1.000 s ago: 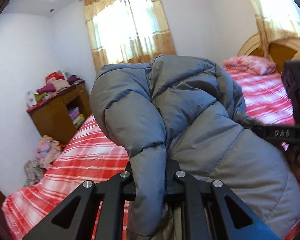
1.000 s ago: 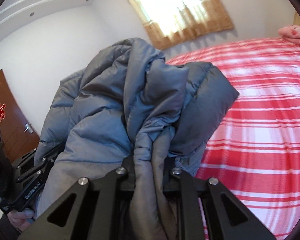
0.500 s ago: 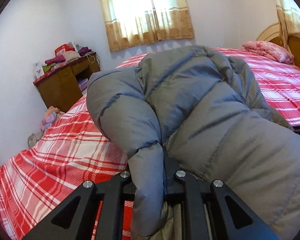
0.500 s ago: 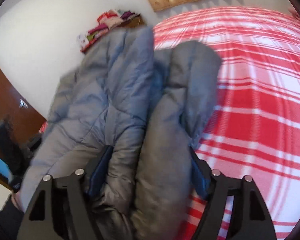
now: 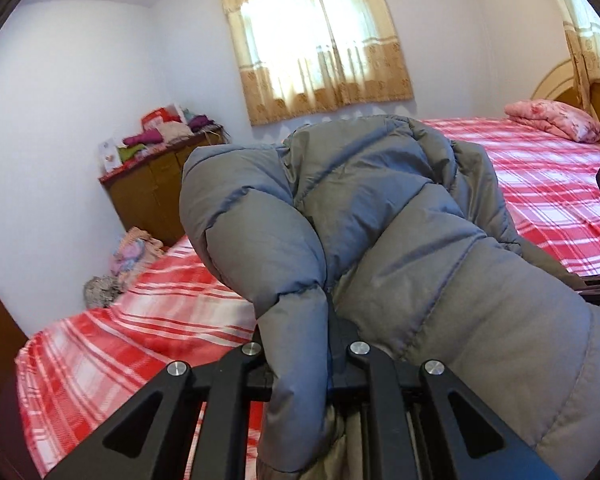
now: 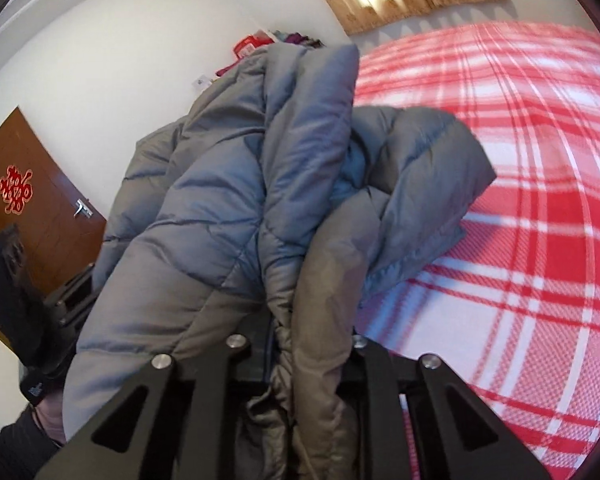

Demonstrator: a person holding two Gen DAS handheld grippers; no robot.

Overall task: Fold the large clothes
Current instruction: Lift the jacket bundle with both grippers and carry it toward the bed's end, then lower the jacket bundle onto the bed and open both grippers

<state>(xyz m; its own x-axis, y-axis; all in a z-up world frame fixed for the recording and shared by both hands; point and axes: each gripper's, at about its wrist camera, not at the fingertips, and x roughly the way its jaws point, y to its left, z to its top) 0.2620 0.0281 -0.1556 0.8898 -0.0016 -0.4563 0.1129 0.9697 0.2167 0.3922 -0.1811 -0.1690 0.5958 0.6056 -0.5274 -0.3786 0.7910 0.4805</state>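
A large grey puffer jacket (image 5: 400, 216) fills the middle of both views, bunched and held up above a bed with a red and white plaid sheet (image 5: 148, 320). My left gripper (image 5: 304, 344) is shut on a fold of the jacket that hangs over its jaws. My right gripper (image 6: 296, 344) is shut on another bunched edge of the jacket (image 6: 236, 184). The fingertips of both are hidden by the fabric. The left gripper's body also shows in the right wrist view (image 6: 60, 300).
A pink folded quilt (image 5: 552, 118) lies at the bed's head by a wooden headboard. A brown cabinet (image 5: 156, 192) with piled clothes stands by the wall, with more clothes on the floor (image 5: 128, 256). A brown door (image 6: 28, 200) is at the left.
The right gripper was open around the jacket half a second ago and is now shut on it. Both grippers have lifted and tilted with the jacket.
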